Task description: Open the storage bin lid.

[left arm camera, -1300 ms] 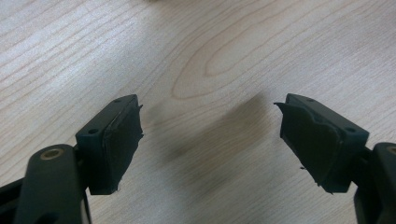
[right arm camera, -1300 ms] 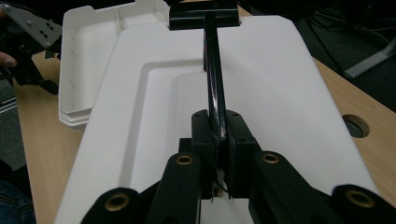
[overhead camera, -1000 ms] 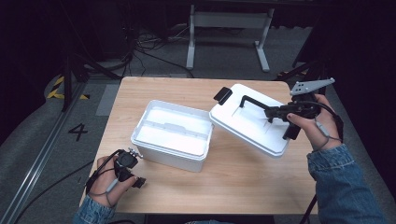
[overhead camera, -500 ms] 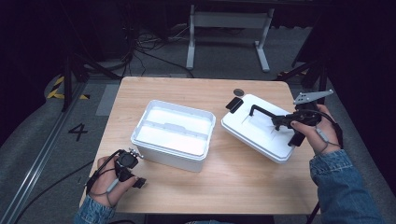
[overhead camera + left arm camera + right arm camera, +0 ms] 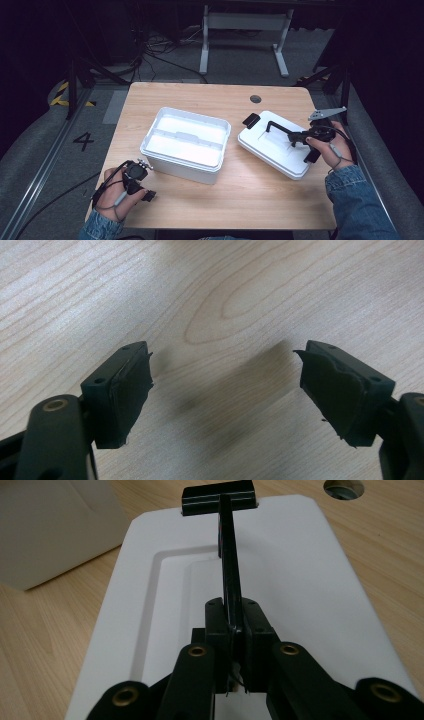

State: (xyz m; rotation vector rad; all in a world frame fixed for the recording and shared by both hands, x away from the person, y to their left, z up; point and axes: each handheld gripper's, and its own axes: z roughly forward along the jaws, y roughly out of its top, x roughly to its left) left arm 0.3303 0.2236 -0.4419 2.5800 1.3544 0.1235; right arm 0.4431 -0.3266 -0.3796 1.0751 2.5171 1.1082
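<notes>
An open white box [image 5: 185, 142] stands on the wooden table [image 5: 200, 100], left of centre. Its white lid [image 5: 272, 147] lies flat on the table to the right, with a black handle [image 5: 280, 129] standing up from its top. My right gripper [image 5: 296, 137] is shut on that handle; in the right gripper view the jaws pinch the thin black handle [image 5: 229, 565] over the lid [image 5: 295, 580]. My left gripper [image 5: 145, 192] rests at the table's front left corner, open, its pads [image 5: 125, 390] spread above bare wood with nothing between them.
A round cable hole [image 5: 256, 99] sits in the table near the back right. Beyond the table stands a metal frame [image 5: 240, 30] on the dark floor with cables. A rail runs along the floor at the left, beside a painted 4 [image 5: 83, 141].
The right gripper has lowered the lid from a raised, tilted position down flat onto the table right of the box. The left gripper has stayed still.
</notes>
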